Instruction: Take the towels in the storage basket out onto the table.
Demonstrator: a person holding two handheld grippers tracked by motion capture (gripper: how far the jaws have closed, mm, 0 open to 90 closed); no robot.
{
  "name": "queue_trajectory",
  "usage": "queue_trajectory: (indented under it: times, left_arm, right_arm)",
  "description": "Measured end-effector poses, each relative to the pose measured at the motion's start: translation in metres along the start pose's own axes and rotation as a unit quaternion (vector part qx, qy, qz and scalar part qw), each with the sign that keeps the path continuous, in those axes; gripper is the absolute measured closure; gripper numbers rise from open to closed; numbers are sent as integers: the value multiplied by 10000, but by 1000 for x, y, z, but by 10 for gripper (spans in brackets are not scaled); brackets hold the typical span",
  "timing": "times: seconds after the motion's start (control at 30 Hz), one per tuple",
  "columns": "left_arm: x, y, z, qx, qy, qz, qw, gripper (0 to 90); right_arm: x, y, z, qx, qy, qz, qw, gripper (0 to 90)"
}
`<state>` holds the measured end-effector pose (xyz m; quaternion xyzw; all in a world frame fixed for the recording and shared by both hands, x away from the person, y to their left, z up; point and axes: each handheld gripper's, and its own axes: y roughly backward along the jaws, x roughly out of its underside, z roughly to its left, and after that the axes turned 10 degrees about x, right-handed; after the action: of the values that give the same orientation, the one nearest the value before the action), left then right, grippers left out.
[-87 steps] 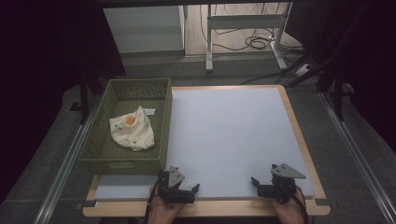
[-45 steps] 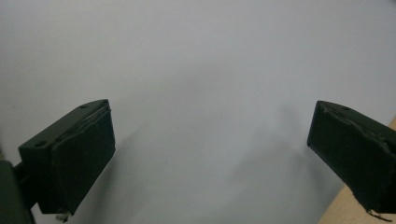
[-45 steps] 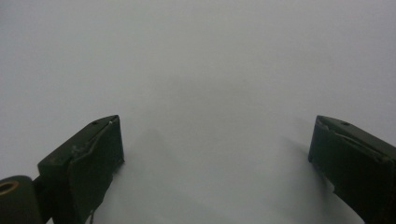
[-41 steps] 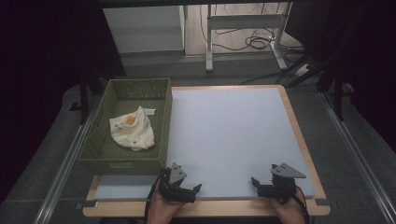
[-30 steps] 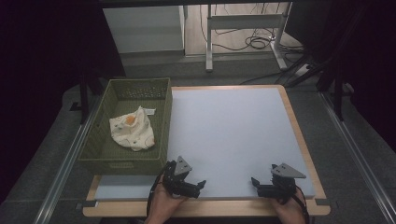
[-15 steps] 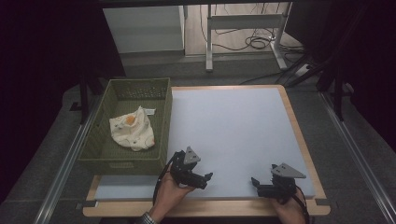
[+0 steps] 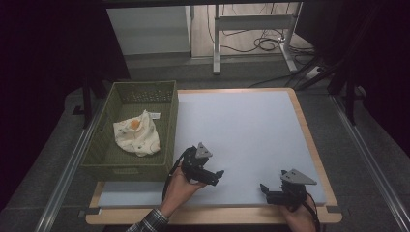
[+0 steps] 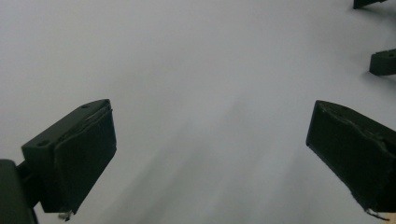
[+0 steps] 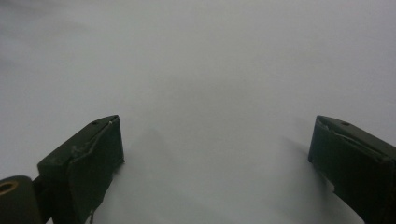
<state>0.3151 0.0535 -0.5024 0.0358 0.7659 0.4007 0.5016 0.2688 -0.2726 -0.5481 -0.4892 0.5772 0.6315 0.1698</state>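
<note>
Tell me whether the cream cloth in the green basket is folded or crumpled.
Crumpled. The cream cloth with the orange patch lies bunched in an uneven heap on the floor of the green woven basket, with no flat folded edges.

A basket (image 7: 170, 121) stands at the table's (image 7: 251, 125) left edge with a cloth (image 7: 137, 134) in it. Right of the basket's near corner sits the left gripper (image 7: 216, 175); the right gripper (image 7: 264, 188) is farther right, by the near edge.

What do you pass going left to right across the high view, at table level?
Green basket holding a cream cloth, then the left tool, then the right tool, then the table's wooden right edge.
</note>
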Motion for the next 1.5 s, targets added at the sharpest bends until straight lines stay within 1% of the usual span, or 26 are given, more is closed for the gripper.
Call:
queue_trajectory:
  times: [0.2,0.33,0.43,0.57,0.6,0.73,0.87,0.97,1.03,1.1,1.17,1.27,1.3,1.4,1.5]
  left_arm:
    - [-7,-3,3,-24,-39,15,10000,17]
    - [-16,-4,9,24,37,12,10000,17]
    - [-23,-4,10,31,41,14,10000,17]
    - [-33,-5,12,37,13,59,10000,17]
    - [-36,-5,13,33,-27,82,10000,17]
    - [-47,-3,17,-8,-83,128,9999,18]
    - [-55,0,24,1,-5,136,9999,19]
    - [-62,2,28,-57,-3,162,9999,19]
    - [-68,4,30,-63,4,181,9998,19]
    - [-73,6,32,-111,3,173,9998,19]
    - [-78,9,33,-131,-41,199,9997,19]
    - [-86,15,35,-214,-41,236,9995,18]
    - [-88,17,36,-237,-13,238,9994,18]
    - [-94,25,42,-286,-20,238,9993,17]
    - [-98,34,50,-316,28,180,9993,18]
  right_arm:
    - [0,0,0,0,-5,-9,10000,33]
    - [0,0,0,2,-8,-8,10000,33]
    - [0,0,0,0,-10,-4,10000,33]
    - [0,0,0,1,-11,-5,10000,33]
    - [0,0,0,-1,-8,-3,10000,33]
    - [0,0,0,-2,-12,-5,10000,33]
    - [0,0,0,-3,-13,-5,10000,33]
    - [0,0,0,-4,-10,-5,10000,33]
    - [0,0,0,-3,-12,-6,10000,33]
    - [0,0,0,-4,-11,-6,10000,33]
    - [0,0,0,-3,-8,-8,10000,33]
    - [0,0,0,-5,-10,-7,10000,33]
    - [0,0,0,-5,-11,-7,10000,33]
    - [0,0,0,-7,-13,-7,10000,33]
    - [0,0,0,-6,-14,-6,10000,33]
